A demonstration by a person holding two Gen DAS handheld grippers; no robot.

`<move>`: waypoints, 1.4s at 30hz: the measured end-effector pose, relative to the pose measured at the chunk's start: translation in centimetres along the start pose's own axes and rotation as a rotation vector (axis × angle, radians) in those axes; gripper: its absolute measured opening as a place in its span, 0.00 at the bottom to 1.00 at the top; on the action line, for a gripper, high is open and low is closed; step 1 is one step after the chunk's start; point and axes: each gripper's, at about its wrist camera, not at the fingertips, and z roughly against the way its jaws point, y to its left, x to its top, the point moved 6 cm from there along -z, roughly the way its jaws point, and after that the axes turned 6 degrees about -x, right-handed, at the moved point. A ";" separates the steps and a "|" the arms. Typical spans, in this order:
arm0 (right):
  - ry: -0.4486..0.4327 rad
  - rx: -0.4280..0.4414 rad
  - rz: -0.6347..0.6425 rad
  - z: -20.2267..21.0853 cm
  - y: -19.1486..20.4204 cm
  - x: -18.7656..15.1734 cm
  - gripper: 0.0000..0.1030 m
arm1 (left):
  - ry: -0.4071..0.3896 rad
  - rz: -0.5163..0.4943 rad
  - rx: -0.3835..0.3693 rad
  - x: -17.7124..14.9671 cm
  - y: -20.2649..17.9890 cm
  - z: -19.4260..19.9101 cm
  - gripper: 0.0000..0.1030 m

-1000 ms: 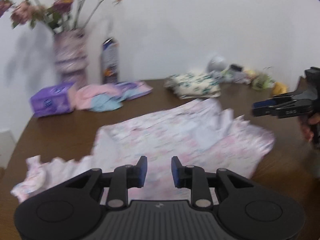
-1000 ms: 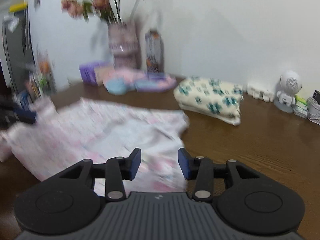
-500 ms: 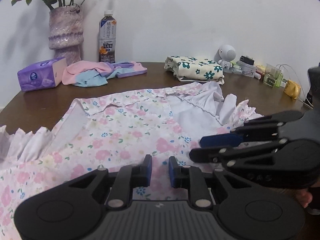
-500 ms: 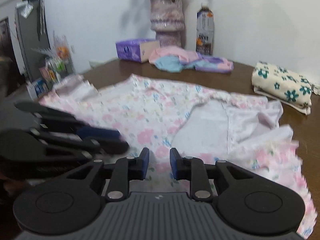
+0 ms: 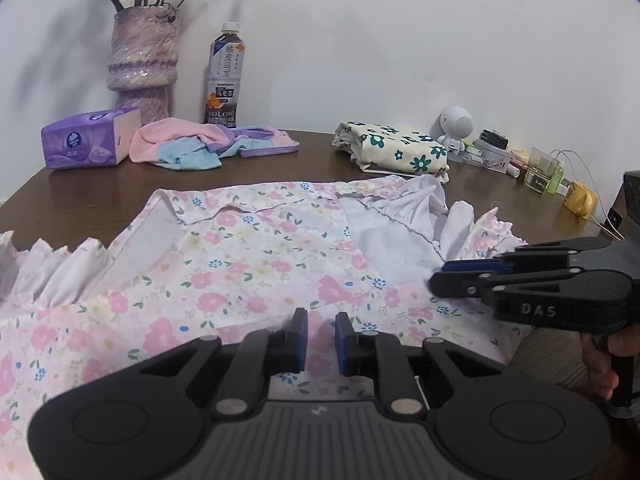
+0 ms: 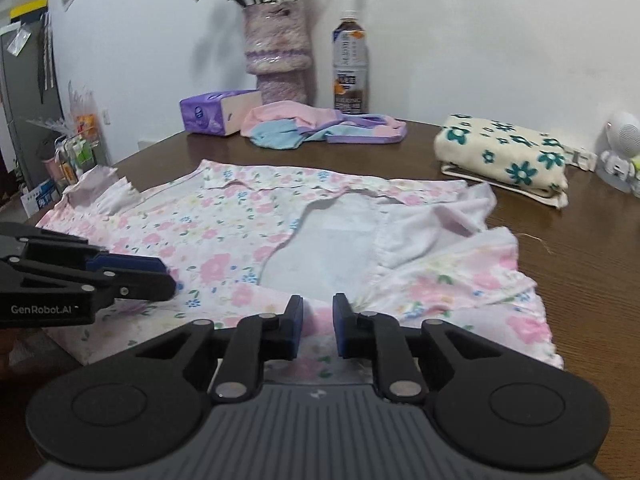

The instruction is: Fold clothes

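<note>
Since half a second ago: both claws backed off slightly and settled, blur gone, garment unchanged.

Floral garment (image 5: 256,264) spread across centre of frame on the wooden surface (image 5: 80,196), pale lining exposed right of centre, ruffled edges bunched at far left and right. Not yet folded.

Left claw (image 5: 321,340) low at bottom centre, over near hem. Narrow gap between pads, nothing visibly in it; cloth shows through the gap. Reads as nearly closed but empty. Right claw (image 6: 318,330) same posture in its own view: slim gap, nothing pinched, hovering over near edge. In left view right claw sits at right of frame, side-on, jaws close together.

Handling, as judgement: thin light cotton, limp, zero stiffness, will drape and drag along if lifted at one point. Not fragile, not slippery. Ruffles likely to bunch and snag.

Grip points: near hem corners, one per claw, pinch through both layers. Flipped-over flap at right probably needs flattening first.

Background, upper part of frame: vase (image 5: 142,60), bottle (image 5: 223,80), tissue box (image 5: 90,138), folded cream floral cloth (image 5: 396,152), pink-blue clothes (image 5: 192,144). Well apart from garment.
</note>
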 end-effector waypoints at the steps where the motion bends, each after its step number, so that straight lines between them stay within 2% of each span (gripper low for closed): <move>1: -0.001 0.000 -0.003 0.1 -0.3 -0.1 0.14 | -0.001 0.007 -0.001 0.0 0.1 0.0 0.10; 18: -0.007 -0.125 -0.060 1.4 -6.5 -1.2 0.13 | -0.011 0.034 0.024 -0.3 0.2 0.4 0.09; 33: -0.006 -0.134 -0.063 1.4 -7.0 -1.3 0.14 | -0.014 0.033 0.040 -0.4 0.1 0.6 0.09; 36: -0.018 -0.119 -0.079 1.7 -7.1 -1.3 0.18 | -0.017 0.044 0.039 -0.4 0.2 0.6 0.09; 38: -0.059 -0.107 -0.101 2.6 -7.1 -1.0 0.20 | -0.020 0.048 0.039 -0.3 0.2 0.6 0.10; 40: -0.109 -0.110 -0.110 4.1 -6.9 -0.5 0.29 | -0.021 0.045 0.038 -0.3 0.2 0.7 0.10; 42: -0.153 -0.077 -0.104 6.0 -5.9 -0.3 0.34 | -0.044 0.033 0.037 -0.1 -0.2 1.1 0.11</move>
